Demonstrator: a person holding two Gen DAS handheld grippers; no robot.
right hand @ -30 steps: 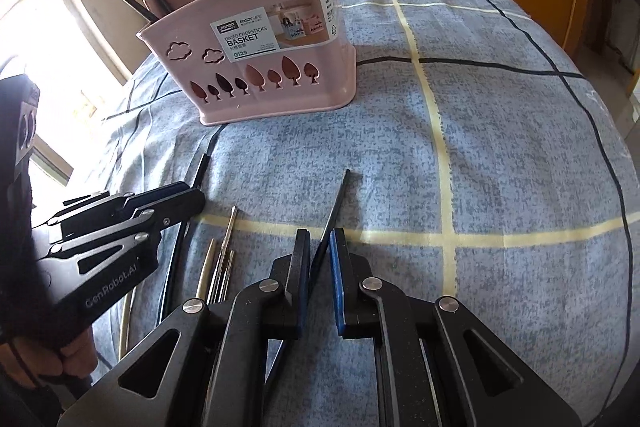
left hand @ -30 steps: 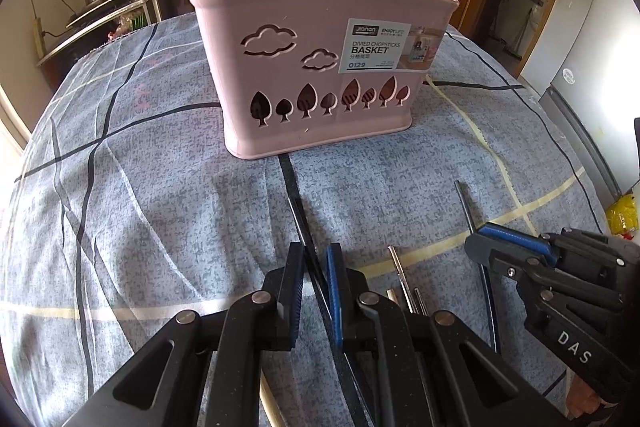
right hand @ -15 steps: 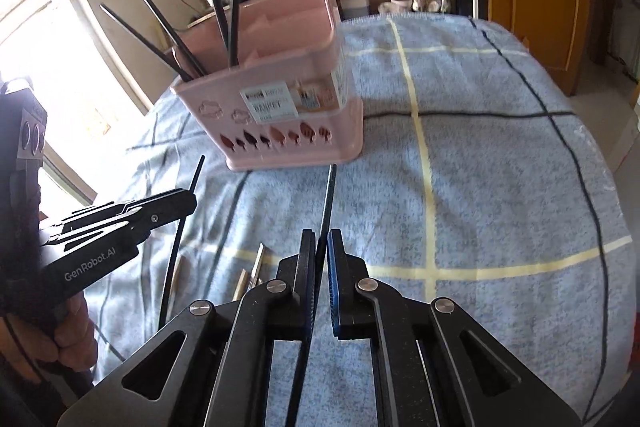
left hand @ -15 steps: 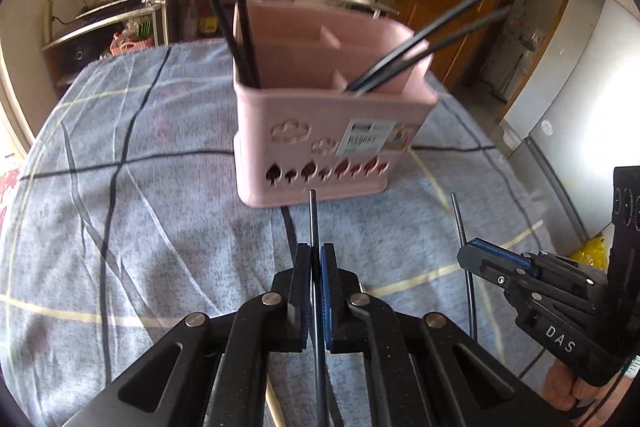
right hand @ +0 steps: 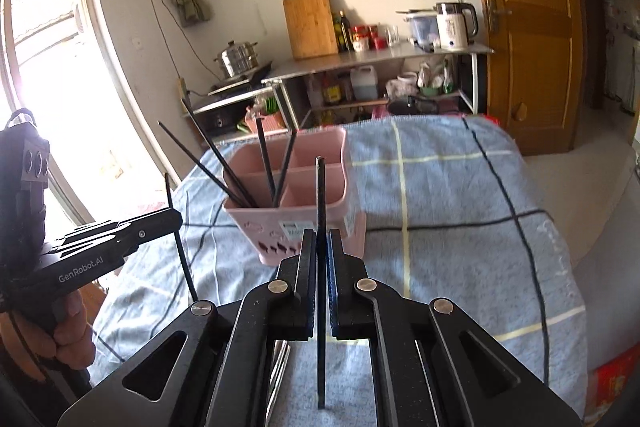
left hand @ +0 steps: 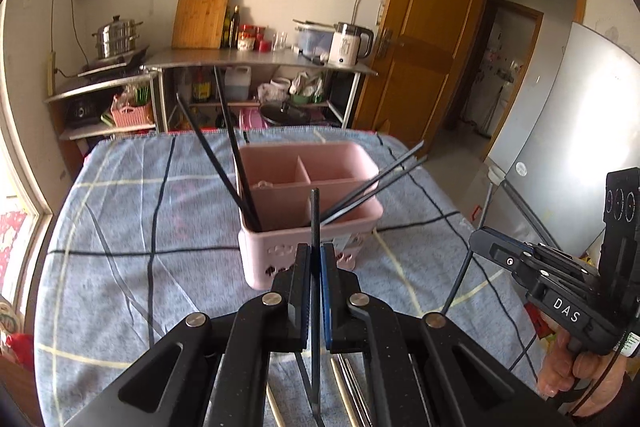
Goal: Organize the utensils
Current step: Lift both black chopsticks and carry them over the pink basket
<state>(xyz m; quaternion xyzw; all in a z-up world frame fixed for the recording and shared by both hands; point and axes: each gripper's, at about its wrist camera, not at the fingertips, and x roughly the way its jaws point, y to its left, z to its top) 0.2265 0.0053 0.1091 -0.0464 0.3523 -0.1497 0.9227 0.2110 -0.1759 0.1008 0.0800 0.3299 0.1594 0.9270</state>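
Now, risk: each chopstick is pinched at one spot, so it could pivot or slip and miss the basket (left hand: 308, 183)
Left gripper (left hand: 315, 291): clamped on a black chopstick (left hand: 315, 219), low centre, pointing up at the basket
Right gripper (right hand: 319, 275): clamped on its chopstick (right hand: 320, 195), raised likewise
Basket: mid-frame on the blue cloth (left hand: 120, 227), four chopsticks inside

Left gripper (left hand: 315, 259) and right gripper (right hand: 321, 247) side by side, raised, jaws nearly closed.
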